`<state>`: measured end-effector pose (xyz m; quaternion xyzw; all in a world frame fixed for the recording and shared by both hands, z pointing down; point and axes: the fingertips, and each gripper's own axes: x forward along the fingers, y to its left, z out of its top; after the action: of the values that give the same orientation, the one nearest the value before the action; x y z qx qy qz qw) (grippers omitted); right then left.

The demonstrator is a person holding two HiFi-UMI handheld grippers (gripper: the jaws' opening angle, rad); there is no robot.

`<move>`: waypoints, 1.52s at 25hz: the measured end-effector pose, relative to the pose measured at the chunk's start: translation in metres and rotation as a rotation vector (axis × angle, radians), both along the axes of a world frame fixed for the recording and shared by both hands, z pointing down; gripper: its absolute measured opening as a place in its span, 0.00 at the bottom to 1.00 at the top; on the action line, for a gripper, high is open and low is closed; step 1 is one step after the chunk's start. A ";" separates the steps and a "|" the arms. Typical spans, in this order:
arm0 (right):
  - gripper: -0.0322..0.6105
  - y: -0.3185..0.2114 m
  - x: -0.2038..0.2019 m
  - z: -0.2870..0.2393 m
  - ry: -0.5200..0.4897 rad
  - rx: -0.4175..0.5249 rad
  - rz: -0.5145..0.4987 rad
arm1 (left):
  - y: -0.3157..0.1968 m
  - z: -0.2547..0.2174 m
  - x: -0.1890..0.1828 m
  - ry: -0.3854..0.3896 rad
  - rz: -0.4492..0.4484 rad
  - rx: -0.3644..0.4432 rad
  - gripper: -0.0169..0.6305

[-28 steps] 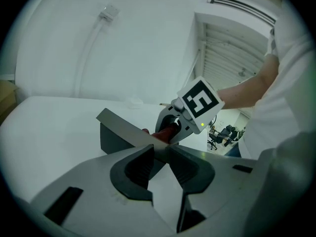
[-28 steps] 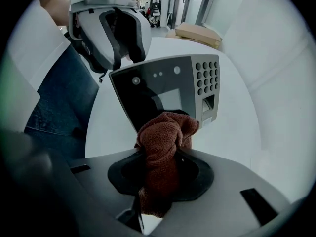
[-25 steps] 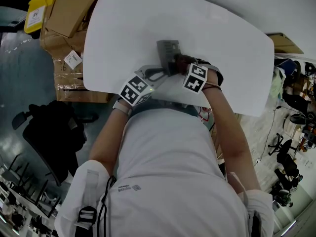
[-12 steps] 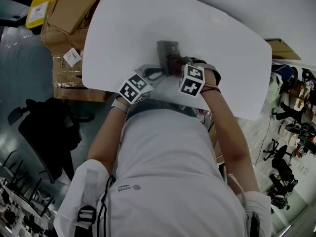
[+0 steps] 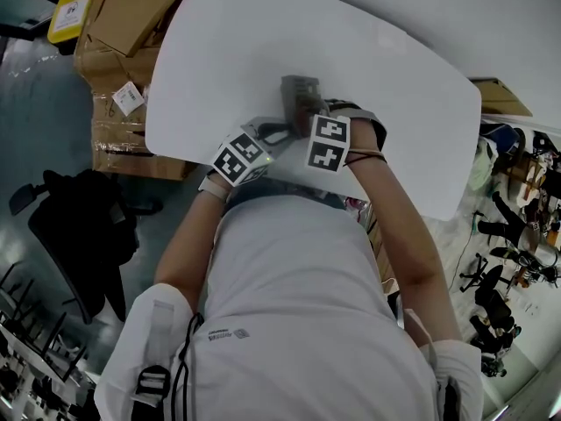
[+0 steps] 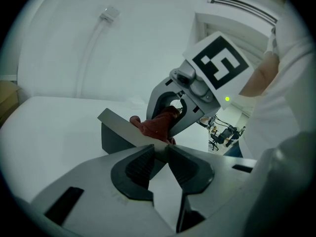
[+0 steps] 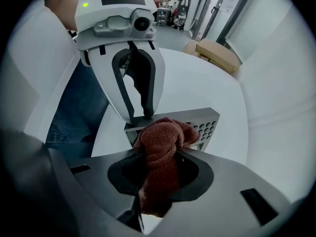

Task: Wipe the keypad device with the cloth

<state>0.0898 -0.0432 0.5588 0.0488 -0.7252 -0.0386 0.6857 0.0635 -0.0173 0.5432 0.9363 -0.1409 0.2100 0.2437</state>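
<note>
White table (image 5: 219, 51) (cardboard boxes (image 5: 131, 16) beside it) is bearing keypad device (image 7: 205, 118); left gripper (image 6: 160, 149), jaws just closing, is pinching its edge; right gripper (image 7: 160, 158) is clamping cloth (image 7: 163, 139) over it.

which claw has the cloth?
The right claw, pinching the red cloth. The left claw, whose jaws have just been closing, grips the keypad device by its edge.
</note>
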 end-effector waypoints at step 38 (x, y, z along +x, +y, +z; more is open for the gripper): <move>0.22 -0.016 0.071 0.066 0.033 -0.103 0.243 | -0.001 -0.001 0.000 0.013 0.032 -0.012 0.14</move>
<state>0.1613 -0.0596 0.6247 0.1005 -0.7034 0.0813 0.6989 0.0633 -0.0182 0.5425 0.9383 -0.1233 0.2087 0.2467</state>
